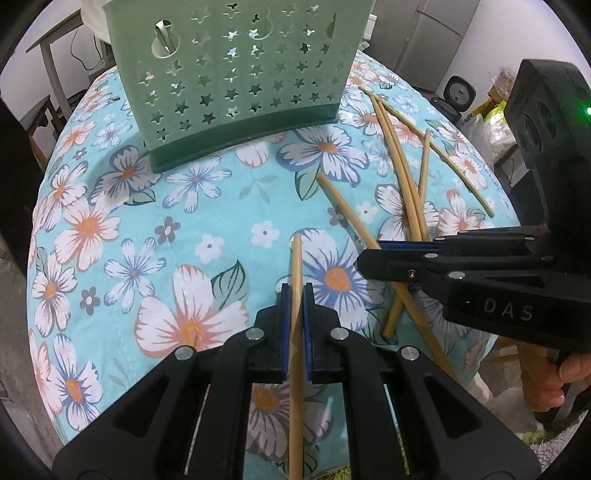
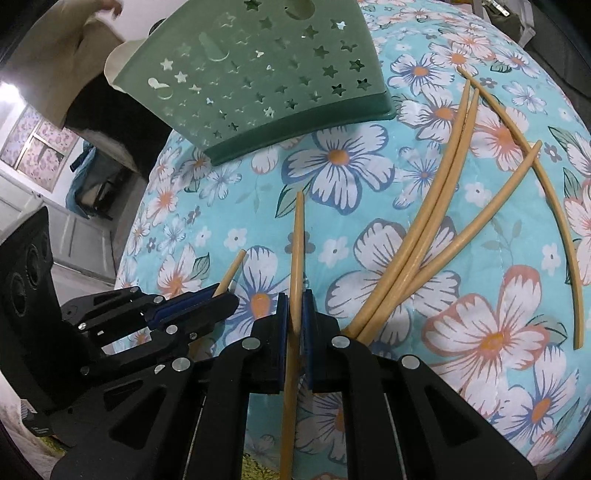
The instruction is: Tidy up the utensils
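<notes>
A lived-in home: a floral tablecloth [image 1: 155, 229] covers the desk, a grey refrigerator [image 1: 436, 33] stands by the wall, a wooden side table [image 1: 51, 62] sits behind, and a curtained window [image 2: 40, 144] lights the room.

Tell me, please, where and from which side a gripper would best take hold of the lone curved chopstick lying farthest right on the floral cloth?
Grip the lone chopstick near mid-length, coming down from above with the jaws across its width. It lies flat on the floral cloth, apart from the crossed chopsticks, so its middle is probably the clearest spot. Both grippers already hold one each.
</notes>
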A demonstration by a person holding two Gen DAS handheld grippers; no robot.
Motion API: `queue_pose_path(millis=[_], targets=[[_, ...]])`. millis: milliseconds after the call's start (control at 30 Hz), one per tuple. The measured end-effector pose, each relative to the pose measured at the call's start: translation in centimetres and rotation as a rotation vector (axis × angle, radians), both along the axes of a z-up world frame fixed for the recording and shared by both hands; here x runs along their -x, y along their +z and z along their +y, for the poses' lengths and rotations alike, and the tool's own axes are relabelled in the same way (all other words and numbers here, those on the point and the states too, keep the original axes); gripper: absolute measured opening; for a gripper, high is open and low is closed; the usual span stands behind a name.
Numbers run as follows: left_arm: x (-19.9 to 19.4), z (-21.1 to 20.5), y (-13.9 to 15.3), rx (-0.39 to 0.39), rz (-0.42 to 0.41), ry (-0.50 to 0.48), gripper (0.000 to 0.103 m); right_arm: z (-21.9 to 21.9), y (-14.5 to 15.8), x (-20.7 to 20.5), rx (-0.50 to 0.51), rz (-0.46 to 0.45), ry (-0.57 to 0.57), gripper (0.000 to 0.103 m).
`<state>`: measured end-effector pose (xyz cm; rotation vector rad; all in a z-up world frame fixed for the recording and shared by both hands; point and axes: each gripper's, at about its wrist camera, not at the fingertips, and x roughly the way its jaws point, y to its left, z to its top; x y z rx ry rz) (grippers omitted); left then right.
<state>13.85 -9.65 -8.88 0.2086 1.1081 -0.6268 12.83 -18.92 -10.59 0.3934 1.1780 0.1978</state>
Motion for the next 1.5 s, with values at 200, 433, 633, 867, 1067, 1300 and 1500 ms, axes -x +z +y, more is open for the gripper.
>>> queue_pose_path(millis=[200, 433, 633, 867, 1067, 1300, 1500], targets=[[0.1, -0.6, -0.2, -0.028, -0.005, -0.001, 0.006, 0.9, 0.1, -0.4, 0.058, -0.004, 0.022, 0.008], [0.2, -0.7, -0.3, -0.032, -0.007, 0.002, 0.006, 1.1, 0.1, -0.7, 0.064, -0.003, 0.025, 0.008], [0.2, -0.7, -0.2, -0.032, -0.005, 0.002, 0.006, 1.0, 0.3, -0.4, 0.07, 0.001, 0.028, 0.008], [0.7, -0.5, -0.1, -0.028, -0.002, 0.004, 0.006, 1.1, 0.2, 0.0, 0.078, 0.013, 0.031, 0.008], [1.0, -0.5, -0.1, -0.025, -0.013, 0.021, 0.006, 1.1, 0.1, 0.0, 0.072, 0.013, 0.028, 0.008], [1.2, -0.4, -0.1, -0.022, -0.026, 0.056, 0.006, 0.8, 0.1, 0.1, 0.052, 0.017, 0.031, 0.008], [1.5, -0.4, -0.1, -0.011, -0.033, 0.085, 0.006, 0.3, 0.3, 0.4, 0.042, 0.017, 0.036, 0.008]])
